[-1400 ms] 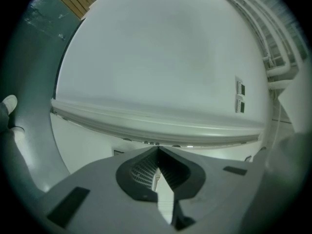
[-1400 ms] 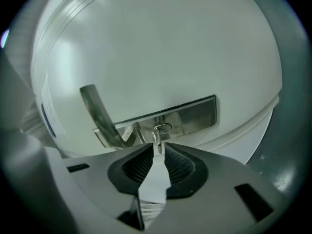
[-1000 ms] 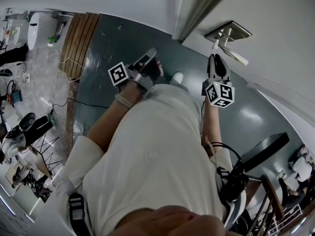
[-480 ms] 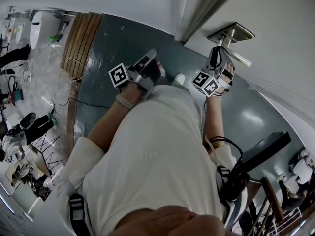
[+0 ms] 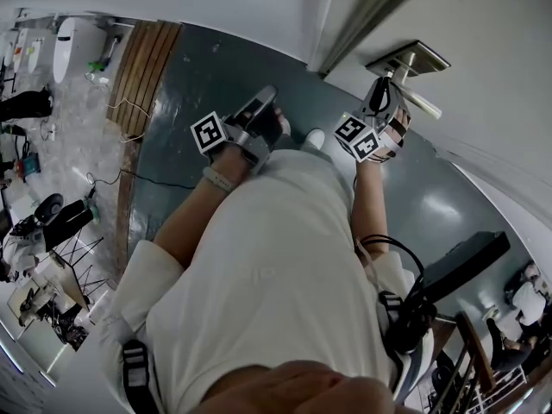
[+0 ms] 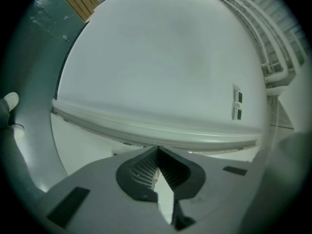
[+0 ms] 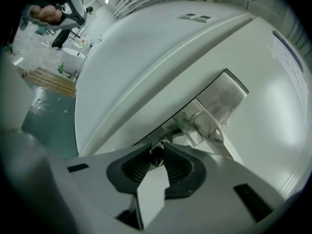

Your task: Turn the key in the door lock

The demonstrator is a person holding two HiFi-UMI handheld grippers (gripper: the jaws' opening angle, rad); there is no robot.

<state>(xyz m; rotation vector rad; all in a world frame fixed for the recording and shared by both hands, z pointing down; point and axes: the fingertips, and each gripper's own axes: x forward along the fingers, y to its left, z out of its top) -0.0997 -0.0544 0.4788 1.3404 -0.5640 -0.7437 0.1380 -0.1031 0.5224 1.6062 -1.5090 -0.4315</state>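
In the right gripper view a small dark-headed key (image 7: 157, 153) on a silver ring sticks out of the lock under the door's steel handle plate (image 7: 225, 97) and lever (image 7: 197, 126). My right gripper (image 7: 157, 151) has just been opening its jaws, and its tips now sit against both sides of the key's head. From the head view, the right gripper (image 5: 385, 90) reaches just below the handle plate (image 5: 409, 59) and hides the key. My left gripper (image 5: 268, 92) hangs level at the left, and its jaws (image 6: 157, 153) are shut on nothing and face a white wall.
The white door fills the upper right, with its frame (image 5: 362, 15) beside the handle. A white shoe (image 5: 310, 136) stands on the dark green floor (image 5: 198, 84). Wooden planks (image 5: 142, 63) lie at the left. A black furniture edge (image 5: 461, 261) juts in at the lower right.
My right gripper has rolled, so its marker cube swung from below the hand to its left side. It also moved up to the handle. The left gripper stayed still.
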